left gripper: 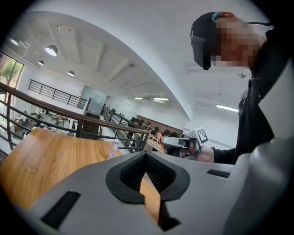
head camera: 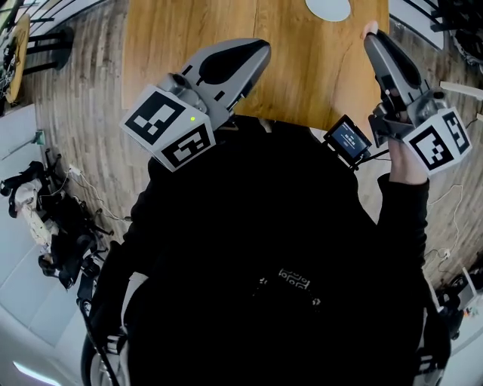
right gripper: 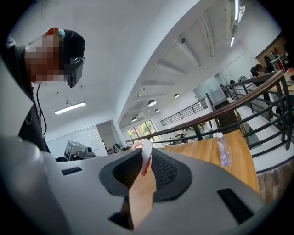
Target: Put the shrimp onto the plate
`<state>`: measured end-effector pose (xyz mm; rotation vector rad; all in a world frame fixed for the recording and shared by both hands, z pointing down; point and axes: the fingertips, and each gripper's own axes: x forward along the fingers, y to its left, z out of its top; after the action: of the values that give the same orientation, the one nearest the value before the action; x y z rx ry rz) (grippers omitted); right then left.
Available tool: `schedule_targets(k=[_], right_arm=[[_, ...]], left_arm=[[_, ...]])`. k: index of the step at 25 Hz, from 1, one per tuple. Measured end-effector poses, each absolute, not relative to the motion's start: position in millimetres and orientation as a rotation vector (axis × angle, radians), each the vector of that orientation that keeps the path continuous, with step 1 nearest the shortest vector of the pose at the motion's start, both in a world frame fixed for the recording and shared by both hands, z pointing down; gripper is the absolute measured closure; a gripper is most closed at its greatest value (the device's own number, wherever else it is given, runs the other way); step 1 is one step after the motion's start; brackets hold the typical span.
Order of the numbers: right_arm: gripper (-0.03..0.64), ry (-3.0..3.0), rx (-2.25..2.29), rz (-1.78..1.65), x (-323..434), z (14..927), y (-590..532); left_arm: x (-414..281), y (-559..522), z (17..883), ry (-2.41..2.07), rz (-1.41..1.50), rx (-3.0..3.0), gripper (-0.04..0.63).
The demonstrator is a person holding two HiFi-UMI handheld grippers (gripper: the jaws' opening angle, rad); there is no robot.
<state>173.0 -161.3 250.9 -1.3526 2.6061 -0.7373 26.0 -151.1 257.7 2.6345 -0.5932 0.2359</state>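
Shrimp [right gripper: 145,158] sits pinched at the tips of the right tool [right gripper: 147,151]; left tool [left gripper: 146,155] is pressed together.

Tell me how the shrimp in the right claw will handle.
The shrimp pokes straight out past the right claw without drooping, so it is probably fairly stiff. It looks small and thin, so it is likely light. Its pale, glossy surface suggests it could slip between the pads.

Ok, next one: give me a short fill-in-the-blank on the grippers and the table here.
The right gripper is shut on the ____.
The left gripper has its jaws together, with ____ between them.
On the wooden table, towards its far side, lies a white ____.
Missing: shrimp; nothing; plate.
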Motion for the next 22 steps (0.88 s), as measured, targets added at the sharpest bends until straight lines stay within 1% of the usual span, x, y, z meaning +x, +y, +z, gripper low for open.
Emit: schedule_targets(k=[7, 13, 22], right_arm=[[0.545, 2.57, -1.423, -0.767, 197, 247, -185], [0.545, 2.548, -1.509, -0.74, 195, 235, -196], [0.545, 2.54, -1.557, -0.732, 199, 236, -198]], left_arm=[[43, -181, 251, -0.543, 0.239, 2.634, 0.592], [47, -202, 245, -0.441, 0.22, 2.659, 0.592], [49, -208, 249, -0.408, 0.232, 2.661, 0.592]])
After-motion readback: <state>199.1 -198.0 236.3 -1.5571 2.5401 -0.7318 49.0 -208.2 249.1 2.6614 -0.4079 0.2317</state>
